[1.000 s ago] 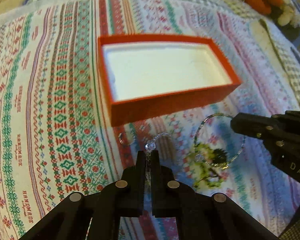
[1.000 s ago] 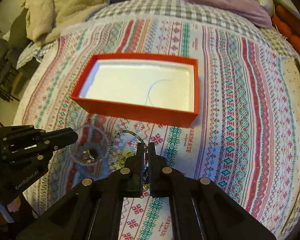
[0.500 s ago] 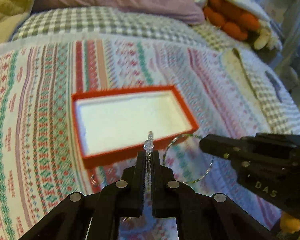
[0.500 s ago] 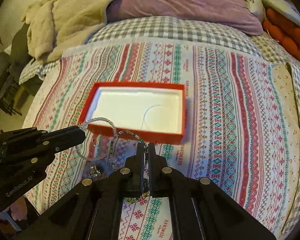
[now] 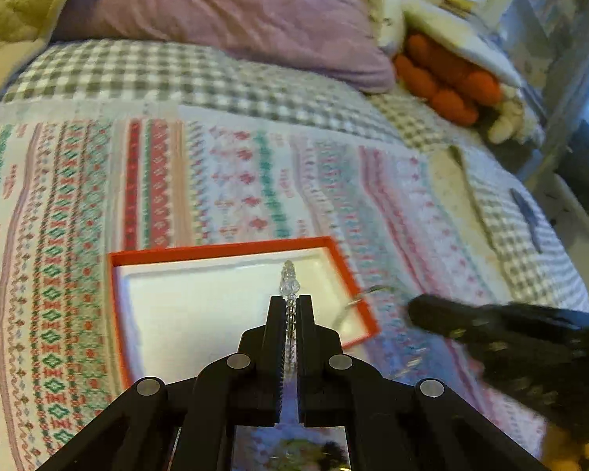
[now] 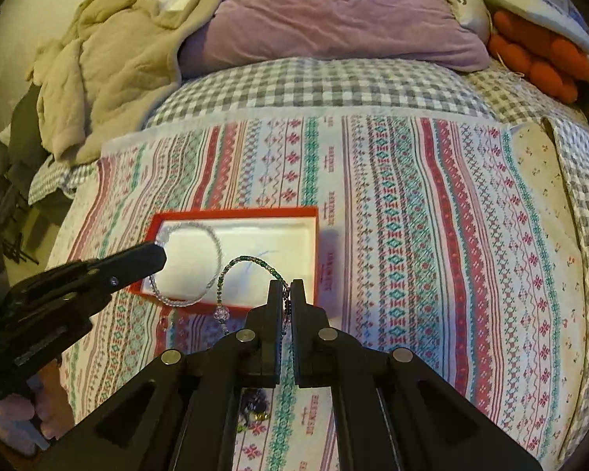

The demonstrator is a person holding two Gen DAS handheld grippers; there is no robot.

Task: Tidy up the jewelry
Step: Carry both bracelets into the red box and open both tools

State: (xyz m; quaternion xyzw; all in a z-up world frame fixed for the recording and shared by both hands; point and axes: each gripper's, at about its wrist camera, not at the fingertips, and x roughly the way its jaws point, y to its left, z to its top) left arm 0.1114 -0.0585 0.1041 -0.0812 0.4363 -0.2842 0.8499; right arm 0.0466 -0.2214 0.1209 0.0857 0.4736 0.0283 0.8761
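Observation:
An open red box with a white lining [image 5: 116,314] [image 6: 314,243] lies on the patterned blanket. My left gripper [image 5: 288,306] [image 6: 159,253] is shut on a clear beaded bracelet [image 5: 289,280] [image 6: 216,251] and holds it in the air over the box. My right gripper [image 6: 286,290] [image 5: 412,310] is shut on a green beaded bracelet [image 6: 255,261] with a clear flower charm [image 6: 220,313], held above the box's near edge. Both bracelets hang as loops from the closed jaws.
A purple pillow [image 6: 333,11] and a beige quilt [image 6: 110,70] lie at the head of the bed. An orange knitted toy [image 6: 538,62] sits at the far right. More small jewelry [image 6: 255,408] lies on the blanket under my right gripper.
Both grippers have lifted off the blanket with their bracelets and moved up over the red box. The bracelets now hang free in the air.

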